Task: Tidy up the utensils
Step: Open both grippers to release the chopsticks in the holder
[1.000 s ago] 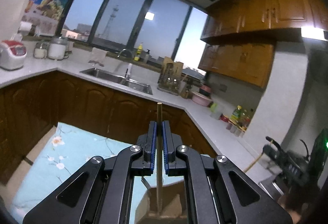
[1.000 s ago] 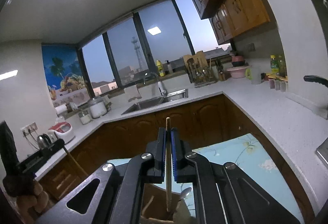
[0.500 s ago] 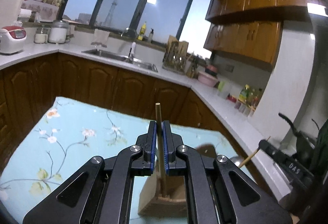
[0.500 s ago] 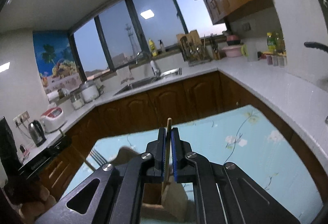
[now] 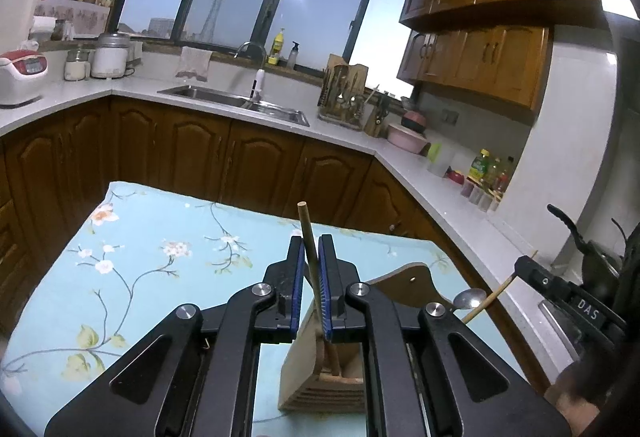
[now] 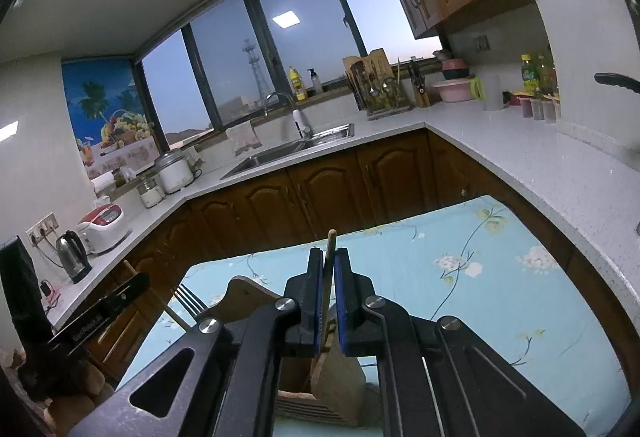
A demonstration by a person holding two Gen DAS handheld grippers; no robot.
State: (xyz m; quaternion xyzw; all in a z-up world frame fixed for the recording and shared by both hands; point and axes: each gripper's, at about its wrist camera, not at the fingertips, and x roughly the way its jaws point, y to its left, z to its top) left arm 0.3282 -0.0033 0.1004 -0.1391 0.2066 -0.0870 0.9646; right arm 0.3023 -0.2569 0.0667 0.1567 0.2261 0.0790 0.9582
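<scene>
Left wrist view, table (image 5: 132, 277): floral blue cloth
Holder (image 5: 320, 377): wooden, standing on the table
Left gripper (image 5: 311, 289): above the holder, pinching a wooden stick (image 5: 307, 237)
Right gripper (image 6: 328, 293): above the holder, clamped on a wooden handle (image 6: 330, 257)
Spoon (image 5: 472, 297): right of the holder

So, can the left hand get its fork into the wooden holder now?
Probably yes. The left claw is shut on the fork, and the wooden holder sits just below it, top open. The right claw with its spoon is off to one side.
</scene>
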